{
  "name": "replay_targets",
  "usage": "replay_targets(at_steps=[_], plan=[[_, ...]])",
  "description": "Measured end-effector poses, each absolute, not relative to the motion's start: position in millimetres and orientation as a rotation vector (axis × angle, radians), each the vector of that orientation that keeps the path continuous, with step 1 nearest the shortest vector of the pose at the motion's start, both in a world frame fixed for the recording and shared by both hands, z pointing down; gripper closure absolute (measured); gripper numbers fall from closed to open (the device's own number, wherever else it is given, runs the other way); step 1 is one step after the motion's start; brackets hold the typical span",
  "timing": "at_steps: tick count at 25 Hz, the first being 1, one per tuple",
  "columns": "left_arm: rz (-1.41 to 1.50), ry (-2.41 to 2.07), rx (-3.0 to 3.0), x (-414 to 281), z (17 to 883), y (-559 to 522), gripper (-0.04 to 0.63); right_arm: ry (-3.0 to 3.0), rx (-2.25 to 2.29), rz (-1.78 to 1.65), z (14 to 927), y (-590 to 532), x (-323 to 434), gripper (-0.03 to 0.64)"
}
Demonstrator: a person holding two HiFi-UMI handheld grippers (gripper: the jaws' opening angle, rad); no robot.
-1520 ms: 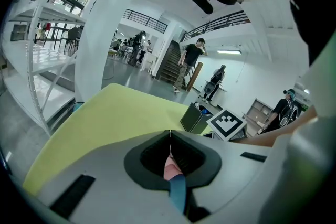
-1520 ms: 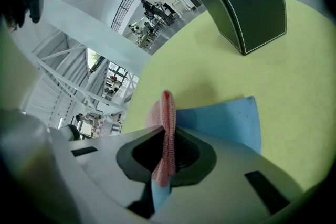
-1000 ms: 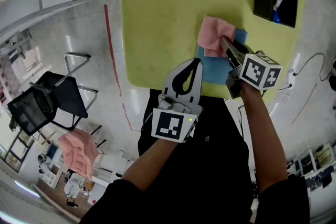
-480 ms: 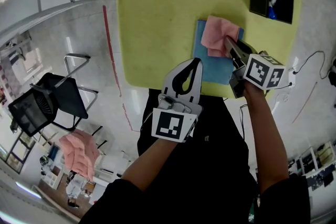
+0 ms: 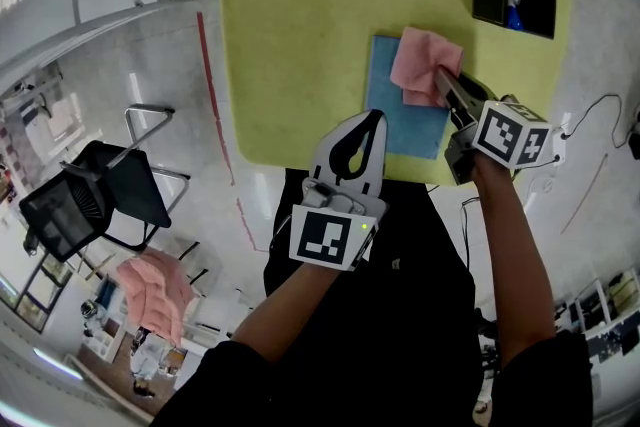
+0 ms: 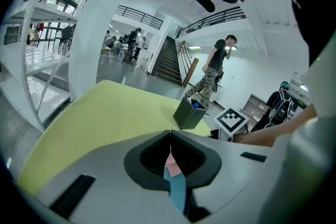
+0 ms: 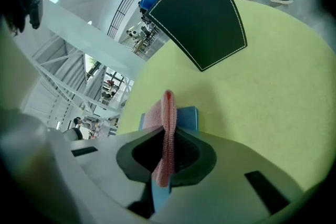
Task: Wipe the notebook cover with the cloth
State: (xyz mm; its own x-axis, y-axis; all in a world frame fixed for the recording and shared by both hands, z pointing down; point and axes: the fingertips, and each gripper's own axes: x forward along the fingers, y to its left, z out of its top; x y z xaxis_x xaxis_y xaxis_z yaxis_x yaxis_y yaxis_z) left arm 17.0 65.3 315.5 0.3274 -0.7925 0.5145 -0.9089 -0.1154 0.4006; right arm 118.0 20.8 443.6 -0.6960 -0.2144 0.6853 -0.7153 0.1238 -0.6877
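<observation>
A blue notebook [image 5: 402, 110] lies flat near the front edge of the yellow-green table [image 5: 300, 25]. A pink cloth [image 5: 424, 65] rests on its far right part, and my right gripper [image 5: 443, 78] is shut on the cloth's near edge. In the right gripper view the cloth [image 7: 168, 128] hangs pinched between the jaws, with the notebook [image 7: 187, 116] just beyond. My left gripper [image 5: 374, 118] is shut and holds nothing, hovering at the notebook's near left corner. Through the slit behind its closed tips [image 6: 170, 134] the left gripper view shows a sliver of pink and blue.
A black box [image 5: 513, 0] holding a blue item stands at the table's far right; it also shows as a black box [image 7: 202, 18] ahead of the right gripper. A black chair [image 5: 95, 195] stands on the floor to the left. People walk in the hall behind.
My right gripper has dragged the pink cloth rightward across the notebook, uncovering the cover's left part. The left gripper has stayed in place.
</observation>
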Motion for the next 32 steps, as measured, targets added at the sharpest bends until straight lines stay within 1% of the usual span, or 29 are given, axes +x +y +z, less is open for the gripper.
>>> replay_targets(at_steps=[11,14,18,27,32], plan=[[0.237,-1.462,1.980,37,306,65,0.578,-1.979,0.934,1.586,439,15,147,0.577],[0.233,-1.468,1.976,35,307,66,0.578,-1.980,0.948,1.561,440,14,152,0.576],[0.232,-1.463,1.980,34,307,68,0.578,-1.993,0.925,1.405,443,14,155,0.575],[0.237,-1.474,1.964,23,312,78,0.578,-1.983,0.974,1.432,442,13,156,0.575],[0.284,-1.482,1.963,14,319,85,0.578,-2.018,1.072,1.413,419,1,152,0.575]])
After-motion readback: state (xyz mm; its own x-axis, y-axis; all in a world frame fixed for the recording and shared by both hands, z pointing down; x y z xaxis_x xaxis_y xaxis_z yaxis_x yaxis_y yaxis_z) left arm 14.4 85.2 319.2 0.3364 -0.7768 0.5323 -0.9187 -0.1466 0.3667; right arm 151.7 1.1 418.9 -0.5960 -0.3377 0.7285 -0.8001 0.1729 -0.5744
